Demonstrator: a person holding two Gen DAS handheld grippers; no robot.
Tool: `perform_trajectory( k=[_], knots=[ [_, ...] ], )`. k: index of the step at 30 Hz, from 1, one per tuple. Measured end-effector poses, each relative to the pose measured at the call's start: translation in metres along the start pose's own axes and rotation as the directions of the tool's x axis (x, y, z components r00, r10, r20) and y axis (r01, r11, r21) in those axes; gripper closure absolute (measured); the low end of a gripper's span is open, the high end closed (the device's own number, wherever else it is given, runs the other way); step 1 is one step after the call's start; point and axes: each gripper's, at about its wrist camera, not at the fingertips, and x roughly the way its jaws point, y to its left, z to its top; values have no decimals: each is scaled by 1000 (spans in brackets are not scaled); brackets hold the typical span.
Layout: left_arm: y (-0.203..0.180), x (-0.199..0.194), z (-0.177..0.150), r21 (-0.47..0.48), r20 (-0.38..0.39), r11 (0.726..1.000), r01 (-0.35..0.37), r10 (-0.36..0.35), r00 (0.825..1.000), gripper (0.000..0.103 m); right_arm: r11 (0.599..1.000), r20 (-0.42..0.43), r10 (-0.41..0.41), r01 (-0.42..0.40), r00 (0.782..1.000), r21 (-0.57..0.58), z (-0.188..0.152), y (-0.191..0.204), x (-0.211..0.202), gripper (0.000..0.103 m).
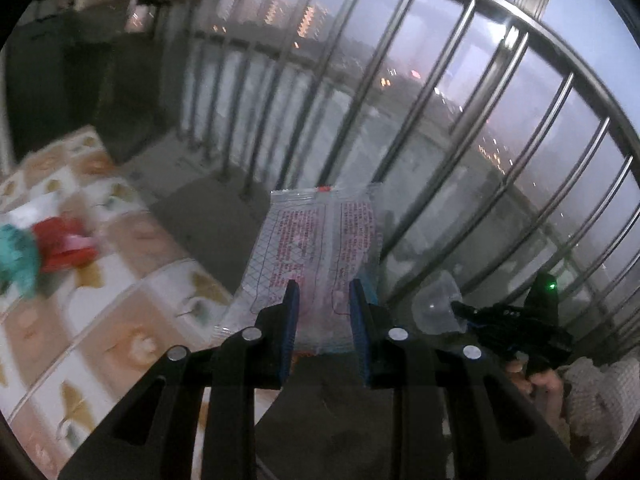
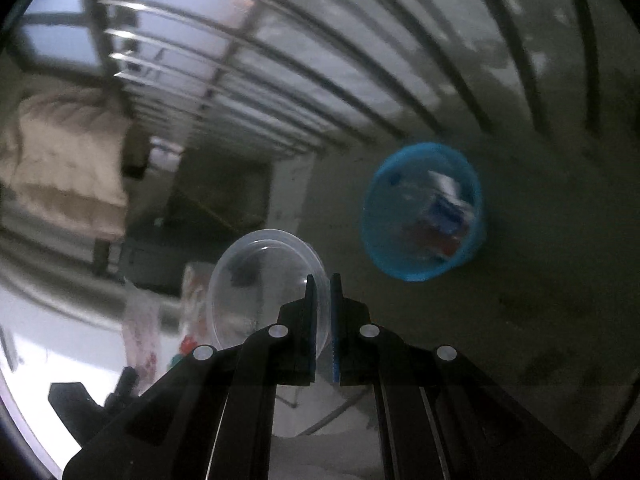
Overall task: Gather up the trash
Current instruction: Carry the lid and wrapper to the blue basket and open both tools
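My left gripper [image 1: 324, 288] is shut on a clear plastic wrapper [image 1: 316, 236] with red print and holds it up in the air in front of the balcony railing. My right gripper [image 2: 323, 280] is shut on the rim of a clear plastic cup [image 2: 260, 284] and holds it above the floor. The cup [image 1: 436, 308] and the right gripper also show at the lower right of the left wrist view. A blue bin [image 2: 424, 212] with trash inside stands on the grey floor, up and to the right of the cup. The wrapper [image 2: 142, 328] shows faintly at the lower left of the right wrist view.
A table with a patterned cloth [image 1: 120, 280] is at the left, with a red item [image 1: 64, 248] and a teal item [image 1: 16, 256] on it. A metal railing [image 1: 400, 100] runs across the back. A beige sack [image 2: 68, 160] hangs at the left.
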Motion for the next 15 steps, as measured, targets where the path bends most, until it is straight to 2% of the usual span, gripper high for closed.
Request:
perform_trajectory(
  k=[3, 9, 13, 15],
  knots=[
    [-11, 39, 12, 15, -67, 1000, 15, -14, 998, 78, 999, -18, -24, 24, 1000, 33, 7, -17, 13, 99],
    [-30, 122, 36, 70, -203, 997, 24, -9, 979, 78, 994, -72, -65, 71, 995, 86, 28, -41, 65, 96],
    [-42, 176, 54, 105, -276, 994, 28, 2, 961, 76, 989, -97, -83, 94, 992, 111, 43, -48, 86, 95],
    [-49, 207, 61, 121, -332, 991, 57, -14, 943, 71, 986, -95, -102, 113, 990, 123, 51, -52, 99, 94]
  ],
)
